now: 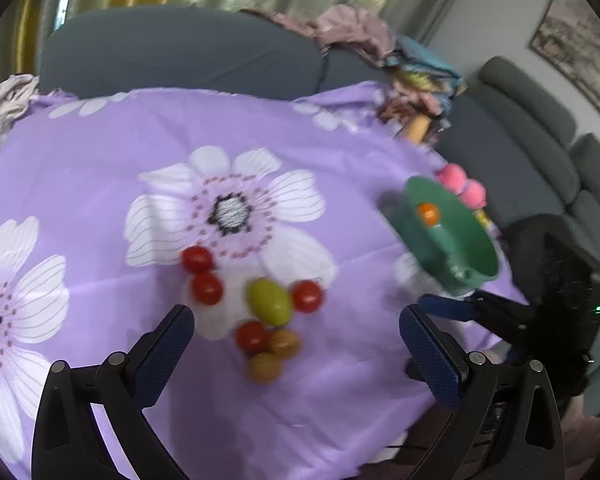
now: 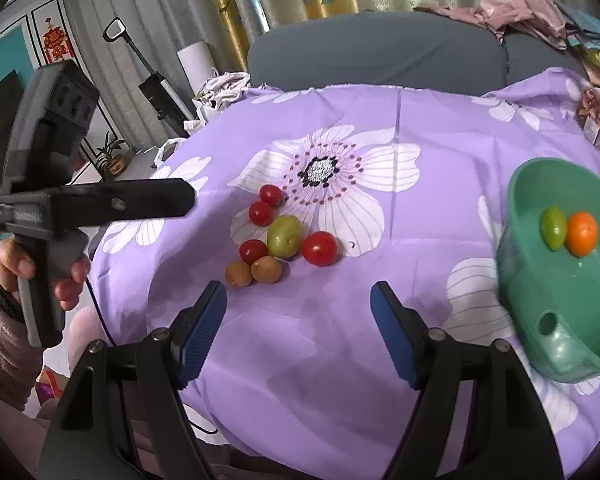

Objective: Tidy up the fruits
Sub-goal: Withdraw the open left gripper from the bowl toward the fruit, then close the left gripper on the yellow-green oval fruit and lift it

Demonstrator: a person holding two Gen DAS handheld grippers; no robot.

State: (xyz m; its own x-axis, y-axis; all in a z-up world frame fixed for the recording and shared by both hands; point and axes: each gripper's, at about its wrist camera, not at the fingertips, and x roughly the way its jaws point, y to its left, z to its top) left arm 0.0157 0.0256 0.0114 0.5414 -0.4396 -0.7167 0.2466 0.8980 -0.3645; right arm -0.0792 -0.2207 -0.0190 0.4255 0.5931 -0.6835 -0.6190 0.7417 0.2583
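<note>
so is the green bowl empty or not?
Not empty. The right wrist view shows the bowl holding a small green fruit and an orange one; seven fruits remain on the cloth.

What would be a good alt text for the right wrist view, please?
Open right gripper hangs over a purple cloth, facing seven loose fruits. On the right, a green bowl holds a small green fruit and an orange one. The left gripper shows at the left edge.
</note>
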